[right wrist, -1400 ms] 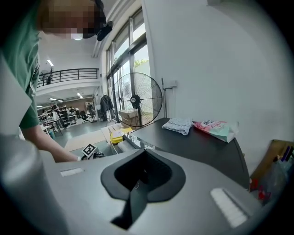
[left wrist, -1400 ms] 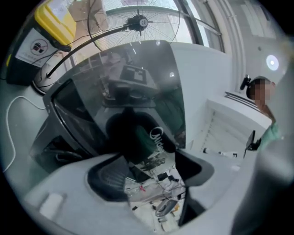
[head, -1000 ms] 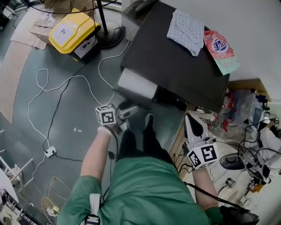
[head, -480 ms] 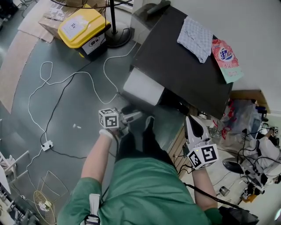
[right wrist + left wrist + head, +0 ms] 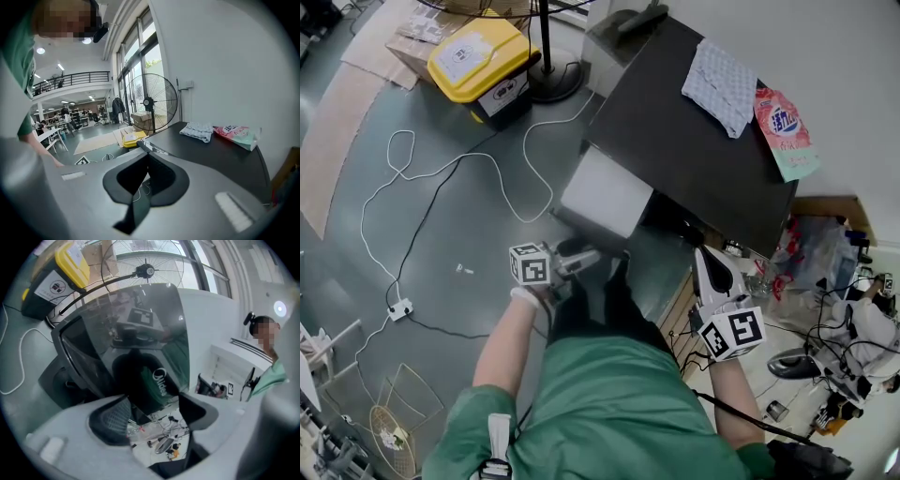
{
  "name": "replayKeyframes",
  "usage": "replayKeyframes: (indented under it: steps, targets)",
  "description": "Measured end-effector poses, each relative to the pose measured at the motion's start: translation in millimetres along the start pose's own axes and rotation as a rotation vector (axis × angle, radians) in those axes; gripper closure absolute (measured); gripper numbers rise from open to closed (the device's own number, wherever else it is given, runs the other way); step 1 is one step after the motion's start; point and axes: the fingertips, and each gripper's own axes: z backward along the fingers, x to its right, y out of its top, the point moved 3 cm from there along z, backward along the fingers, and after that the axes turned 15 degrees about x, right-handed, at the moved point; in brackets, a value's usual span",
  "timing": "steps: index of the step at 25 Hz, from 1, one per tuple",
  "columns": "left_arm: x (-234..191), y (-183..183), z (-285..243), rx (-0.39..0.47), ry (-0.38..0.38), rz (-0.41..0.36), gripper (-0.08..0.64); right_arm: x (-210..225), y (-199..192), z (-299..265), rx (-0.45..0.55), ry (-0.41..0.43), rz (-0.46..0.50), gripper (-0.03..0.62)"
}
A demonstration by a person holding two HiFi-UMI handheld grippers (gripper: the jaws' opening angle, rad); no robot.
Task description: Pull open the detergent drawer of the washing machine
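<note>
Grey-green floor fills the left of the head view, crossed by a looping white cable (image 5: 441, 169) that runs to a small white plug block (image 5: 400, 307). A yellow-lidded box (image 5: 480, 56) sits beside the round foot of a standing fan (image 5: 151, 104), with flat cardboard (image 5: 328, 141) near the left edge. The washing machine (image 5: 694, 159) stands against a pale wall. On its black top lie a checked cloth (image 5: 719, 82) and a pink detergent pouch (image 5: 786, 131), just beside each other. The detergent drawer (image 5: 605, 194) shows as a pale slab jutting out from the machine's upper front corner. The left gripper (image 5: 586, 255) is held just below and in front of that drawer. In its own view its jaws stand apart with nothing between them, facing the machine's dark glossy door (image 5: 140, 357). The right gripper (image 5: 705, 253) is held at the machine's right side, well apart from the drawer, and its jaws are pressed together on nothing. Cluttered bags and cables (image 5: 834, 281) crowd the floor to the right. The person's green shirt (image 5: 609, 403) fills the bottom of the head view.
</note>
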Motion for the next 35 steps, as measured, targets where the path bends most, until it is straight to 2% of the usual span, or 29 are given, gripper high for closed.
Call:
replayKeyframes:
  steps: [6,16,21,26,29,32,35]
  targets:
    - [0.7,-3.1,4.6,-0.003,0.01,0.007,0.241,-0.7,3.0,-1.6,0.005,0.008,0.001,0.594]
    - [1.0,-12.5,16.7,-0.034,0.084,0.005,0.249,-0.1,13.1,-8.3,0.025,0.017,-0.007,0.594]
    - [-3.8,-19.4,34.9,-0.088,0.169,-0.025,0.249,3.7,16.9,-11.4,0.045,0.025,-0.011,0.594]
    - [0.6,-9.8,59.5,-0.103,0.303,-0.152,0.281,16.6,20.6,-15.1,0.057,0.008,-0.057,0.594]
    - [21.4,14.4,71.7,-0.047,0.384,-0.28,0.316,22.4,23.7,-20.7,0.06,-0.007,-0.051,0.594]
    - [53.7,40.2,66.9,0.014,0.406,-0.405,0.35,25.9,29.9,-29.0,0.069,0.0,-0.05,0.594]
    - [86.5,65.1,52.7,0.108,0.416,-0.488,0.371,24.5,38.3,-36.8,0.085,0.028,-0.05,0.594]
